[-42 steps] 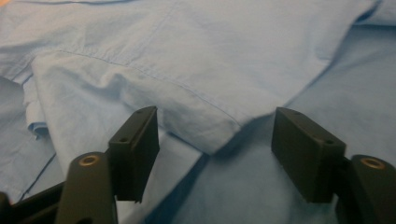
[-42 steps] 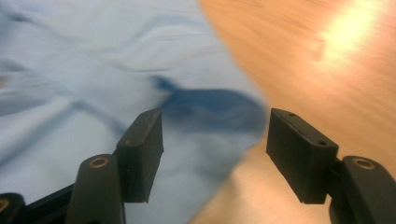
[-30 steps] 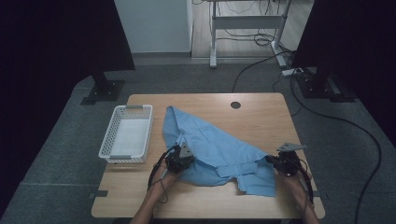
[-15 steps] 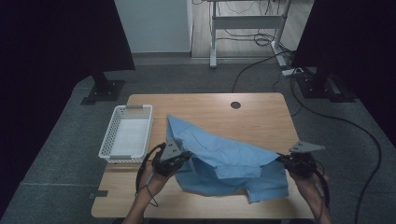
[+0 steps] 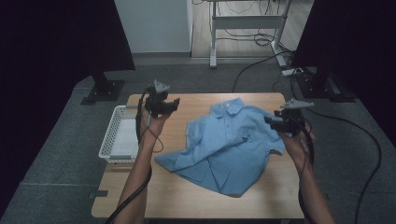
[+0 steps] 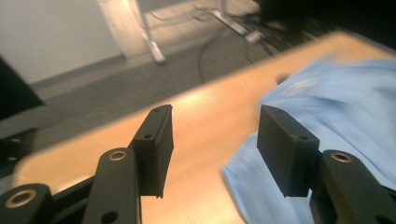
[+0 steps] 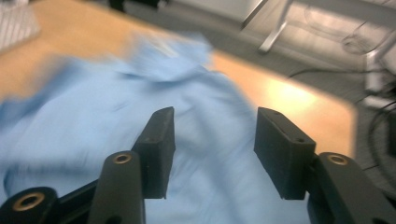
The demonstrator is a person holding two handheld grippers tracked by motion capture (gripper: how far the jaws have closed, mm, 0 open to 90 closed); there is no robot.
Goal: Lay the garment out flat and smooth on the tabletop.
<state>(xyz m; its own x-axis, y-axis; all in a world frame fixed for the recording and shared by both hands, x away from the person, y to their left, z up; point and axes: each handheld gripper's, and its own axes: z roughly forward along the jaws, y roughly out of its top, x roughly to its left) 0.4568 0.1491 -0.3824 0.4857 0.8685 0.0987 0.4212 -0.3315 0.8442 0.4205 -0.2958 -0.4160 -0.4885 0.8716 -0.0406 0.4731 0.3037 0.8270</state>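
Shirt [image 5: 229,147] is spread face up on the table [image 5: 154,200], collar toward the far edge, hem toward the near edge, one sleeve reaching toward the left edge. It lies right of the table's middle; its right sleeve is close to the right edge.

Left gripper [image 5: 173,105] is held above the far left corner, clear of the shirt. Its jaws have just been opening and stand apart with nothing between them; in the left gripper view [image 6: 212,151] bare wood and the shirt's edge are seen past the gap.

Right gripper [image 5: 269,122] is held above the right edge, beside the right sleeve. Its jaws have likewise just been opening, released, nothing gripped; in the right gripper view [image 7: 214,151] blurred blue cloth lies below.

Basket [image 5: 111,140] sits at the left edge, apart from the shirt.
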